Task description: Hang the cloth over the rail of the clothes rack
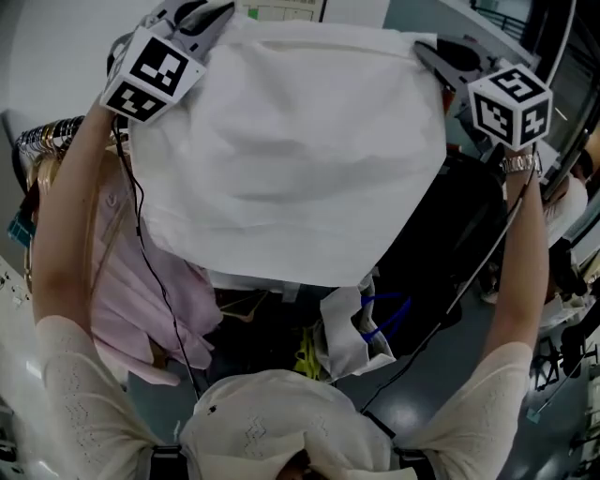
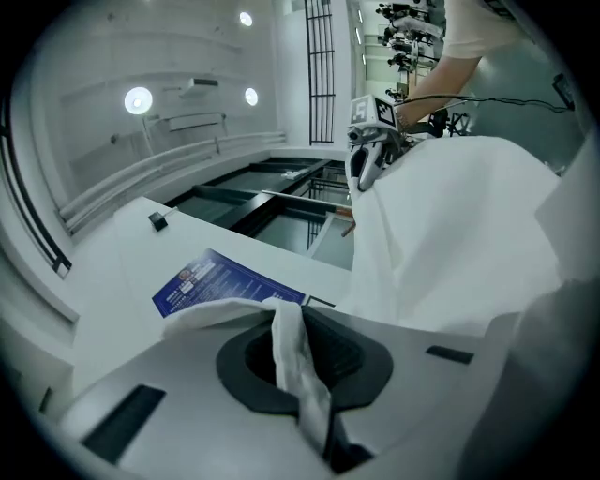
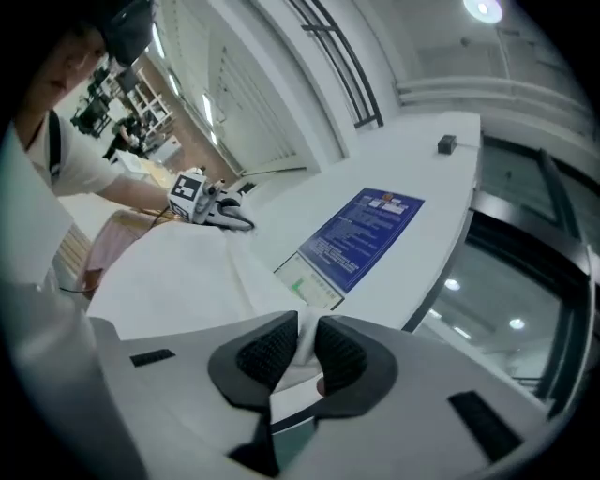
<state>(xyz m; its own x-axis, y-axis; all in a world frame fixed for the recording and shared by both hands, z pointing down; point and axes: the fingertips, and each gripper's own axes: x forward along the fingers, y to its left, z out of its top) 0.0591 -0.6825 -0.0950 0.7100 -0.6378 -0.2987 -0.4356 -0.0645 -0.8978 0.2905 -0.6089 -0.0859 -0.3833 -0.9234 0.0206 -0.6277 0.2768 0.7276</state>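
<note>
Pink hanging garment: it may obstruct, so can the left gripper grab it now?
Probably not: the left gripper is shut on the white cloth, so its jaws are occupied.

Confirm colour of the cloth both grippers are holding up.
Plain white cloth, no pattern. Shows best in the head view.

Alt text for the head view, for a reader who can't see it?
A white cloth is held spread out between the left hand-held gripper and the right hand-held gripper, each shut on an upper corner. A pink garment hangs below at left.
</note>
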